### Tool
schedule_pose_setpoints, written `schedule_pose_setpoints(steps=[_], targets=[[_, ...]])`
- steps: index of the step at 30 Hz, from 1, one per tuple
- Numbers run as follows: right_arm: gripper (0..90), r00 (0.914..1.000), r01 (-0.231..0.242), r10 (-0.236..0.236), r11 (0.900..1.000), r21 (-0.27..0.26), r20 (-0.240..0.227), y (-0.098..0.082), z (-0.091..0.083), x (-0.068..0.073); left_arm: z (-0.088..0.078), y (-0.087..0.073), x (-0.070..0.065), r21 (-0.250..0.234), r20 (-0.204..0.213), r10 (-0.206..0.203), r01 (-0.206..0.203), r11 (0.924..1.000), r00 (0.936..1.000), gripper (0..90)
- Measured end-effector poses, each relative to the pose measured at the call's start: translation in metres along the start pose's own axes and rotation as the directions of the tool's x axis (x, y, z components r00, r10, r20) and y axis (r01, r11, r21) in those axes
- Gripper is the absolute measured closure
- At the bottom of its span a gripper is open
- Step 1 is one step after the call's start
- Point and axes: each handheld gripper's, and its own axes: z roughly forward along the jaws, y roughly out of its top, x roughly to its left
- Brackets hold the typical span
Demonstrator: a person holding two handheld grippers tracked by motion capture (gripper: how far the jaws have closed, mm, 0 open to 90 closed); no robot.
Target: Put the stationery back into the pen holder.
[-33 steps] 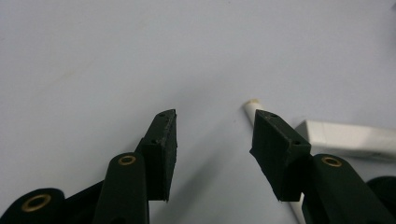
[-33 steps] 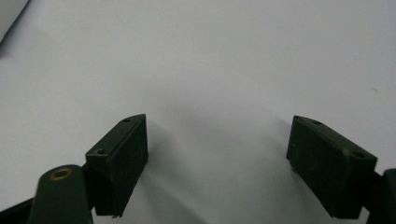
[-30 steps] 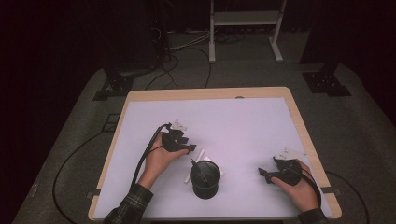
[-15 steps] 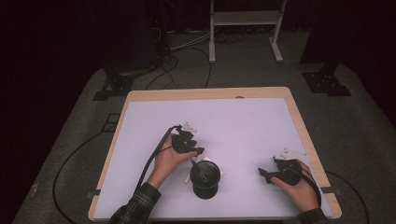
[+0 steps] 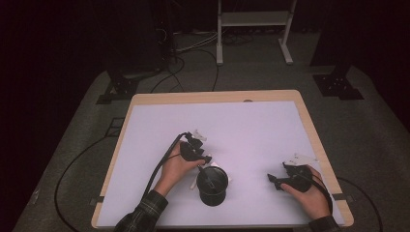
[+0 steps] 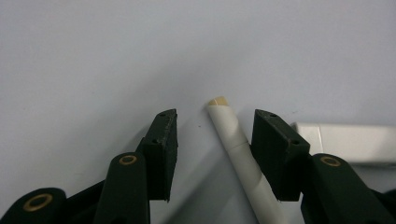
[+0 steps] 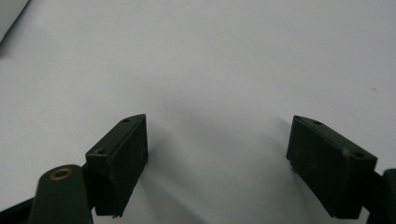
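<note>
Two hand-held grippers, high view: left (image 5: 205,162) by black cup (image 5: 212,184) on counter (image 5: 251,125); right (image 5: 274,181) well apart, resting on counter.
Left gripper view: jaws part-spread, white pen (image 6: 238,149) btwn them, against one pad, not pinched.
Right gripper view: jaws spread wide, bare counter btwn.

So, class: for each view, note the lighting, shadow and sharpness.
High view: bright table, dark surroundings, slightly soft. Left gripper view: white stick sharp between the left gripper pads, soft shadow beneath. Right gripper view: right gripper casts a faint shadow, no glare.
</note>
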Motion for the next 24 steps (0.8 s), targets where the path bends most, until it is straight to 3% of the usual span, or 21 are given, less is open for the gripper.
schedule_pose_setpoints(steps=[16,24], targets=[[19.4,1.0,-0.001,0.001,1.0,0.0,0.0,0.0,0.0,0.0001,-0.001,-0.0012,0.001,0.014,-0.039,0.052,-0.052,0.9986,0.9979,63.5],[19.4,1.0,-0.001,0.001,1.0,0.0,0.0,0.0,0.0,0.0,-0.0012,-0.0035,0.0036,-0.007,-0.04,0.03,-0.03,0.9995,0.9987,69.8]])
